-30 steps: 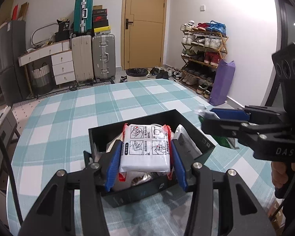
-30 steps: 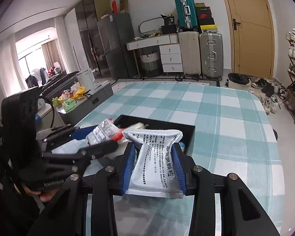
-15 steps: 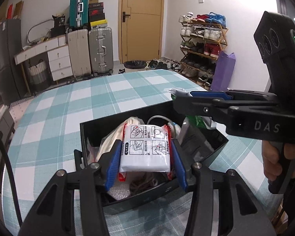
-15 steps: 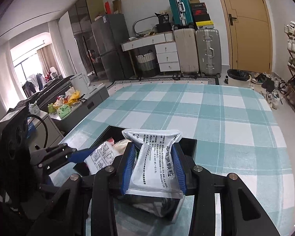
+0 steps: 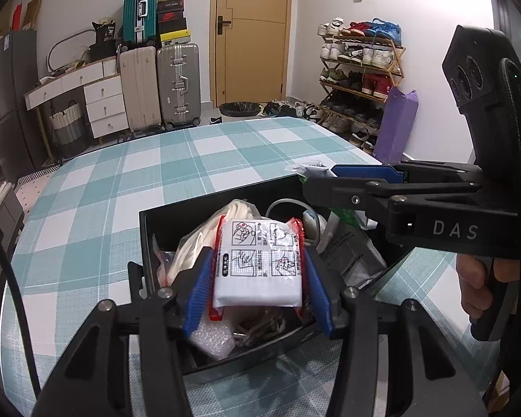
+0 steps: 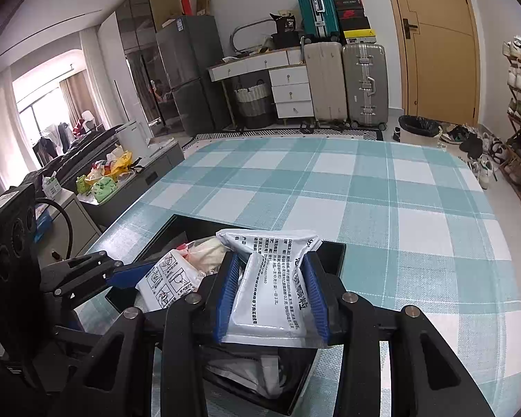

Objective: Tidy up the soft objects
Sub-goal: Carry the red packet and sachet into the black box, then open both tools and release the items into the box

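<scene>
Between my left gripper (image 5: 257, 278) pads sits the white pictogram packet (image 5: 258, 264), jaws just been easing apart, pads look barely touching. Right gripper (image 6: 272, 295) clamped tight on a grey printed sachet (image 6: 272, 288). Both hang over the black box (image 5: 191, 208) w/ soft stuff, on the checked tablecloth (image 6: 382, 208).

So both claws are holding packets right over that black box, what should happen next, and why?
Probably open the left gripper fully: its jaws have just been opening, and its white packet already sits over the black box.
</scene>
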Demonstrator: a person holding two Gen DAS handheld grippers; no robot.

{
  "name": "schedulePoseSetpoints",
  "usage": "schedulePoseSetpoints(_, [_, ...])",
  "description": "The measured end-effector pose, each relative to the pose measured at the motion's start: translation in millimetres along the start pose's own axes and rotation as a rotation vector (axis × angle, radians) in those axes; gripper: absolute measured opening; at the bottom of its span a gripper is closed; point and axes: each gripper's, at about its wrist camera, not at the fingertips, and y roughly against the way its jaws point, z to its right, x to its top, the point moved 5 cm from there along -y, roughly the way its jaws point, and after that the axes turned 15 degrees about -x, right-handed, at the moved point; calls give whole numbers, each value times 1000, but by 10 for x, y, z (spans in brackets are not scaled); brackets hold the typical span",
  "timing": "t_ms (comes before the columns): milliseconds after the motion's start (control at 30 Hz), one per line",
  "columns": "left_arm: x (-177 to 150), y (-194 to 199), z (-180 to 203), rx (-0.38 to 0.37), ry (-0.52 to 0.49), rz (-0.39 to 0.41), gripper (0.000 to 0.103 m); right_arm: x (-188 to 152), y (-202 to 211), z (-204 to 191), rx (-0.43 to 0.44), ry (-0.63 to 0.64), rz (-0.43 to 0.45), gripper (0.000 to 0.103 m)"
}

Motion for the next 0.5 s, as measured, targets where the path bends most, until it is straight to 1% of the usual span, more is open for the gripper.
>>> schedulePoseSetpoints(33, [2, 10, -1, -4, 5, 1, 53, 2, 6, 0, 6, -2, -1, 39])
schedulePoseSetpoints(67, [3, 20, -4, -7, 12, 2, 54, 5, 16, 0, 10, -3, 1, 42])
schedulePoseSetpoints(100, [5, 29, -8, -11, 17, 3, 54, 5, 34, 1, 7, -4, 5, 49])
schedulePoseSetpoints(200, [12, 69, -16, -12, 33, 14, 59, -2, 85, 14, -3, 1, 12, 53])
schedulePoseSetpoints(300, [12, 103, -14, -8, 39, 18, 64, -7, 148, 41, -11, 1, 22, 63])
schedulePoseSetpoints(400, [14, 146, -2, -12, 41, 24, 67, -11, 206, 71, -17, 5, 27, 65])
schedulePoseSetpoints(467, [14, 180, -1, -11, 45, 29, 74, -20, 265, 82, -29, 11, 35, 69])
schedulePoseSetpoints(500, [14, 202, -1, -12, 49, 35, 77, -26, 298, 86, -33, 13, 41, 74])
